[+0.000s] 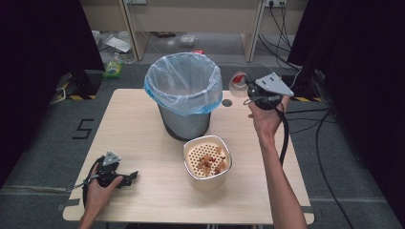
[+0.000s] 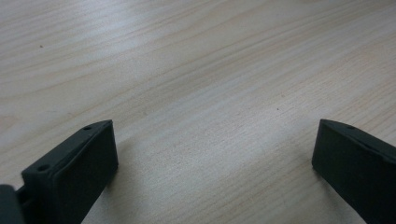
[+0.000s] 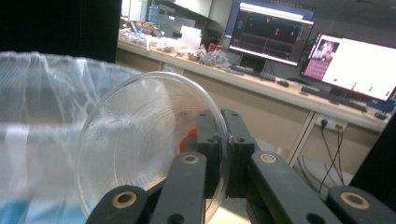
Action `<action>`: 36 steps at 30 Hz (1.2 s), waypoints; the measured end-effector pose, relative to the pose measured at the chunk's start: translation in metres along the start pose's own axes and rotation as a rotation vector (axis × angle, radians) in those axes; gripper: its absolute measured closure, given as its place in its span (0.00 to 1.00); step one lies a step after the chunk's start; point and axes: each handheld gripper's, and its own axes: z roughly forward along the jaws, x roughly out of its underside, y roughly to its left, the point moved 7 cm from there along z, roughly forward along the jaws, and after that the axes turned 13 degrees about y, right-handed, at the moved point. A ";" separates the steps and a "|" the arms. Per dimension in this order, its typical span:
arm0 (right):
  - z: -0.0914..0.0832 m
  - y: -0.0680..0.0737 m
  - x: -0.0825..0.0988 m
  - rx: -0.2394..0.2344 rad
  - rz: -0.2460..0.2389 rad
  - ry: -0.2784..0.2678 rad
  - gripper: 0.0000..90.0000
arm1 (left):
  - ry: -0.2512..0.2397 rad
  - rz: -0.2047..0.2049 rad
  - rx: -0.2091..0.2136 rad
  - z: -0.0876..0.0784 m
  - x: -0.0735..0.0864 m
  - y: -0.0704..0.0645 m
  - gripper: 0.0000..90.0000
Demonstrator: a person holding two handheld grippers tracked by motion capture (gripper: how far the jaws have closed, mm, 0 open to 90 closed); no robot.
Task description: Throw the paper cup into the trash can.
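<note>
Plastic that thin is light, slick and crackable: your right hand-held gripper (image 3: 223,154) pinches the clear lid's (image 3: 140,140) rim above the desk's (image 1: 143,133) far right edge, near the bin (image 1: 184,90); hold gently.

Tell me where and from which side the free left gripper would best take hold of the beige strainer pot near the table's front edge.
Probably by the rim of the beige strainer pot, coming from above on its left side, nearest the open left gripper. The pot stands upright, its wall looks too wide to span, and the perforated insert holding food scraps sits just inside the rim, so one jaw outside and one slipped inside the edge seems best.
</note>
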 end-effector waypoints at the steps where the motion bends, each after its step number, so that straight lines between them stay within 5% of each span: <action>1: 0.001 0.000 -0.006 0.004 -0.006 -0.005 0.97 | 0.000 -0.002 0.000 0.000 0.000 0.000 0.00; 9: 0.009 0.013 -0.057 0.000 -0.036 -0.055 0.97 | -0.001 -0.001 0.000 0.000 0.000 0.000 0.00; 15: 0.024 0.052 -0.086 -0.061 -0.070 -0.073 0.97 | -0.001 -0.001 0.000 0.000 0.000 0.000 0.00; 20: 0.048 0.089 -0.092 -0.136 -0.088 -0.035 0.97 | -0.001 -0.001 0.000 0.000 0.000 0.000 0.00; 26: 0.072 0.114 -0.087 -0.178 -0.102 0.028 0.95 | -0.001 -0.001 0.000 0.000 0.000 0.000 0.00; 36: 0.088 0.122 -0.081 -0.190 -0.036 0.092 0.67 | -0.001 -0.001 0.000 0.000 0.000 0.000 0.00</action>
